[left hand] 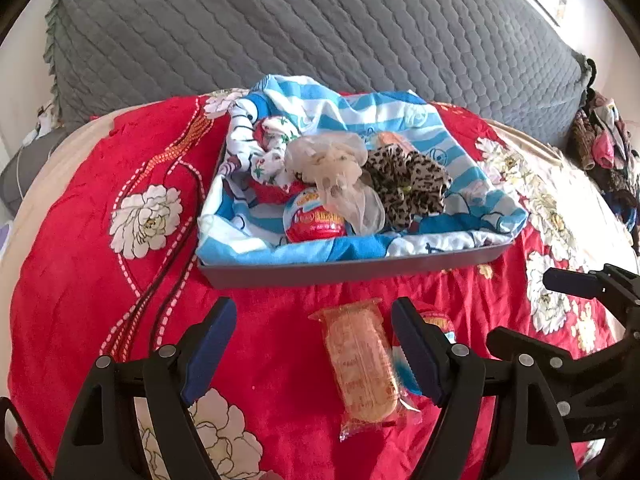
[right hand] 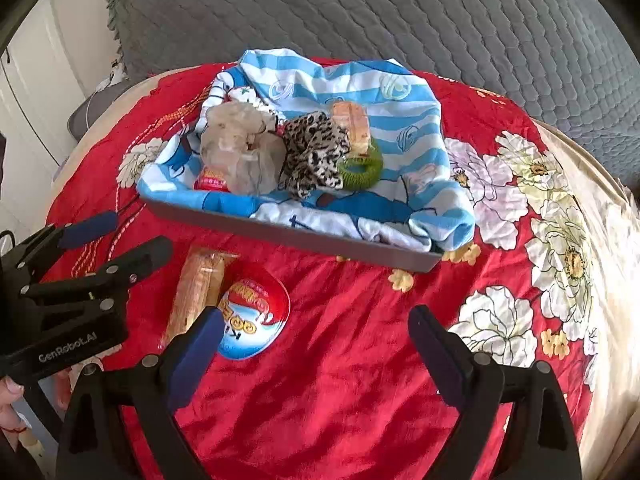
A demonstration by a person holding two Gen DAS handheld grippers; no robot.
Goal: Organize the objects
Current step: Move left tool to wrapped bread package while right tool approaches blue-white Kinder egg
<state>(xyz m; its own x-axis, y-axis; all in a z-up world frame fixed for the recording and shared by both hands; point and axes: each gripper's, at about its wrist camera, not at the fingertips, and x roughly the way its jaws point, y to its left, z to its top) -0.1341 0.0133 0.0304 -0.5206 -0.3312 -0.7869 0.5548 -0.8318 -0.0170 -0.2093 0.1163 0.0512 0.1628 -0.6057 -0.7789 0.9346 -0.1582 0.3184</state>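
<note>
A wrapped biscuit pack [left hand: 360, 364] lies on the red floral cloth, between my left gripper's fingers; it also shows in the right wrist view [right hand: 198, 288]. A red and blue egg-shaped snack [right hand: 254, 318] lies beside it, partly hidden behind the right finger in the left wrist view [left hand: 438, 320]. My left gripper [left hand: 314, 344] is open around the biscuit pack. My right gripper [right hand: 316, 346] is open and empty, just right of the egg snack. A grey tray [left hand: 352, 270] lined with blue striped cloth holds a leopard scrunchie [left hand: 404, 184], a sheer scrunchie [left hand: 332, 168], another egg snack [left hand: 314, 220] and a green ring [right hand: 360, 168].
A grey quilted cover [left hand: 320, 28] lies behind the tray. A heap of clothes [left hand: 604, 140] sits at the far right. The cloth's beige edge [right hand: 612, 280] curves down on the right. A person's hand [right hand: 10, 396] shows at the lower left.
</note>
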